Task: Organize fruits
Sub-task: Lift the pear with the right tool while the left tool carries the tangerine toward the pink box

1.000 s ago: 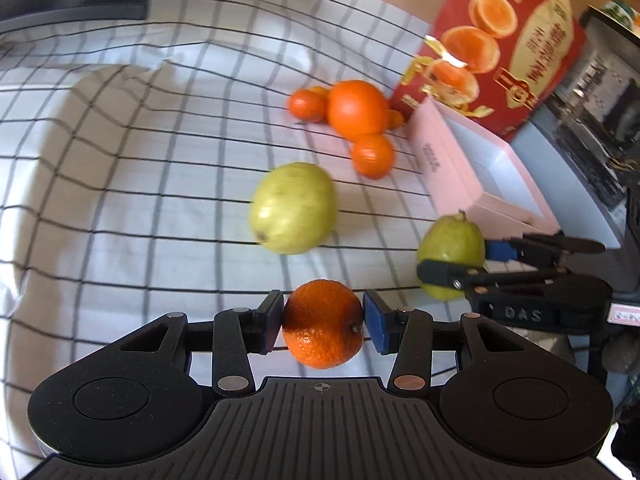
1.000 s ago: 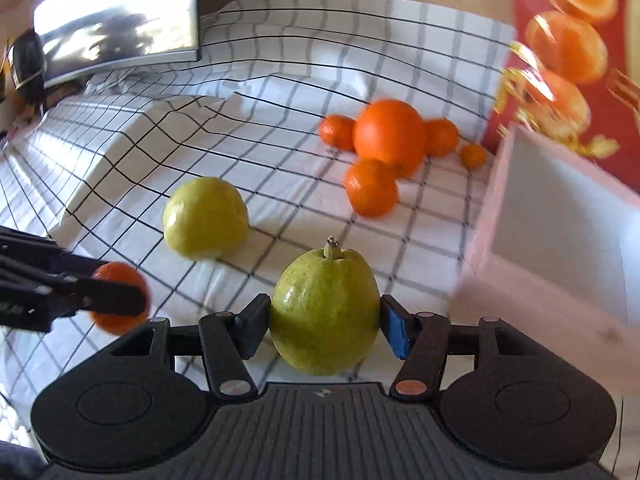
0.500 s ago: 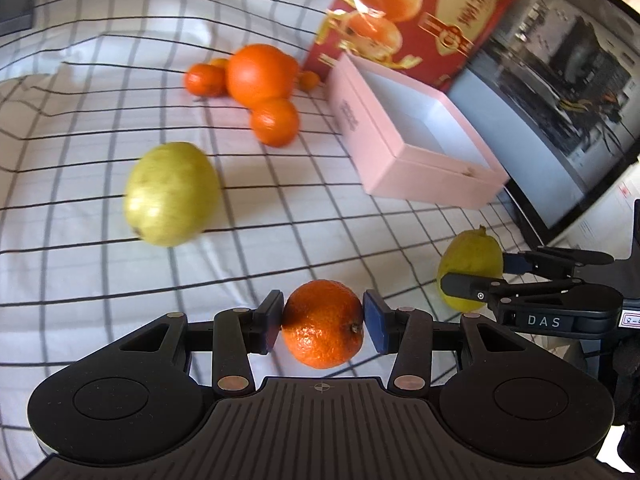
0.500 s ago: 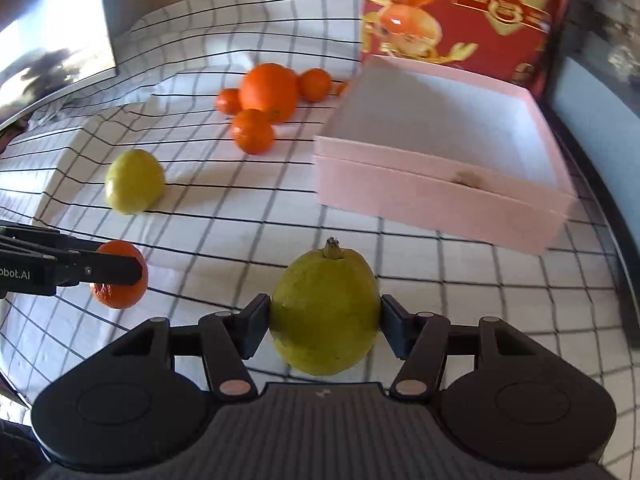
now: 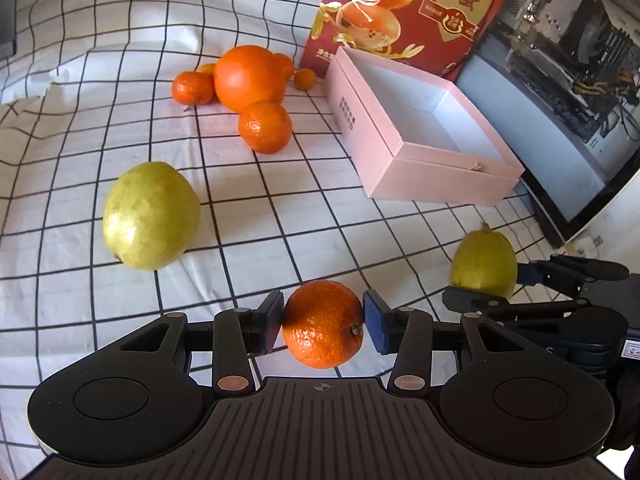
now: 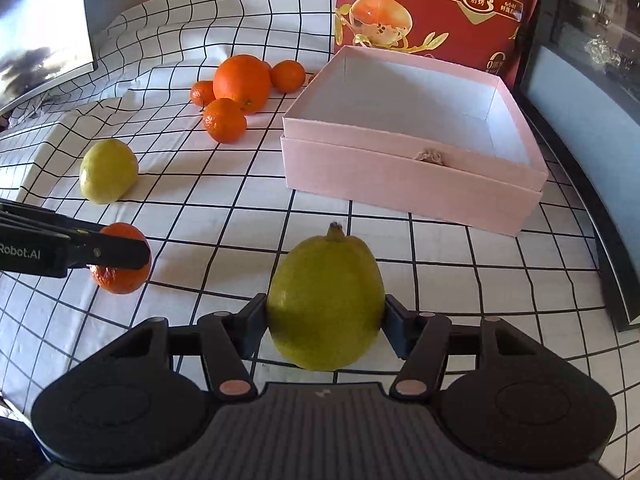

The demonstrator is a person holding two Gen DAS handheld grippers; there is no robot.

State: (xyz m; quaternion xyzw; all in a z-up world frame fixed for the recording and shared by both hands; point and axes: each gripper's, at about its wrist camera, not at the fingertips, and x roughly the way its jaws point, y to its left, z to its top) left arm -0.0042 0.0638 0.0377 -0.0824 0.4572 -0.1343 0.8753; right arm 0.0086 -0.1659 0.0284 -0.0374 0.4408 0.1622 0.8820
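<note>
My left gripper (image 5: pixel 323 322) is shut on a small mandarin (image 5: pixel 322 323), held above the checked cloth; it also shows in the right wrist view (image 6: pixel 120 258). My right gripper (image 6: pixel 325 316) is shut on a green pear (image 6: pixel 326 300), seen in the left wrist view (image 5: pixel 484 258) at the right. An open pink box (image 5: pixel 432 184) (image 6: pixel 408 176) stands empty ahead. A second pear (image 5: pixel 150 216) (image 6: pixel 108 170) lies on the cloth to the left. A big orange (image 5: pixel 248 78) (image 6: pixel 242 82) with several mandarins sits behind it.
A red printed carton (image 5: pixel 416 8) (image 6: pixel 432 12) stands behind the pink box. A dark-framed glass panel (image 5: pixel 560 120) runs along the right edge. A screen (image 6: pixel 40 36) stands at the far left. The white checked cloth (image 5: pixel 280 216) is wrinkled at the back.
Both grippers have pulled back and risen with their fruit. The pink box now shows whole in both views, farther ahead. The fruit on the cloth has not moved.
</note>
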